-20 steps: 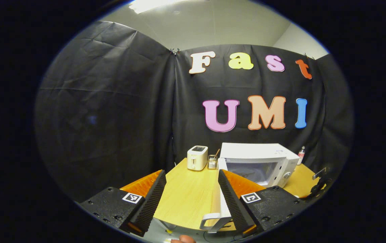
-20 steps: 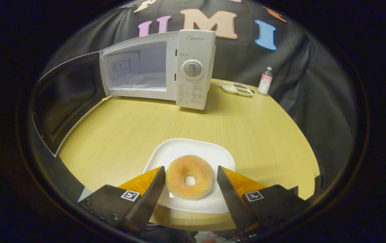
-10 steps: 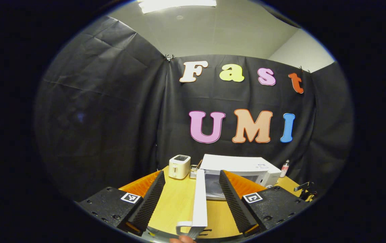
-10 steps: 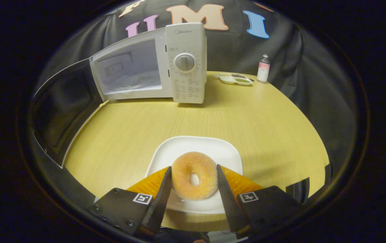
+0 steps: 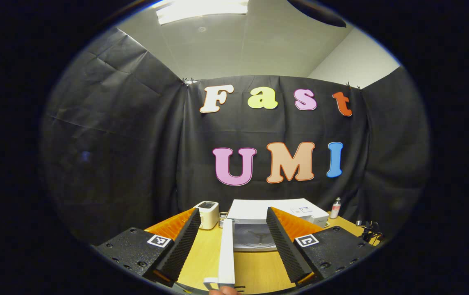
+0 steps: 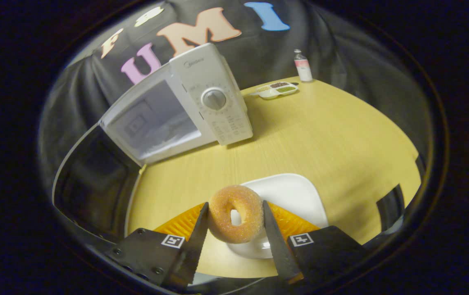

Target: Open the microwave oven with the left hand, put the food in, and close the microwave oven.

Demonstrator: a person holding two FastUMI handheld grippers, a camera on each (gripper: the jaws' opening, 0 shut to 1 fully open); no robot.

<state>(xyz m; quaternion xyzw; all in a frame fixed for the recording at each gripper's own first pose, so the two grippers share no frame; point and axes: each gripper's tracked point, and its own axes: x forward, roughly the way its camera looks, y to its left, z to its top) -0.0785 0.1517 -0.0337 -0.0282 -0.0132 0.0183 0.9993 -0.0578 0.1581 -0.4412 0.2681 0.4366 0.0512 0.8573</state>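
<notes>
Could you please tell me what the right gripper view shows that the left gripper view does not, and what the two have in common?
Right gripper view: the right gripper shut on the doughnut, above a white plate; the microwave's dial and a divided dish. Left gripper view: the open left gripper, a toaster, the ceiling light and the door's edge seen end-on. Both: the open microwave, the small bottle and the wooden table.

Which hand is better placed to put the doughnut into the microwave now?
The right. Its gripper is shut on the doughnut, facing the open microwave. The left gripper is open around the door.
</notes>
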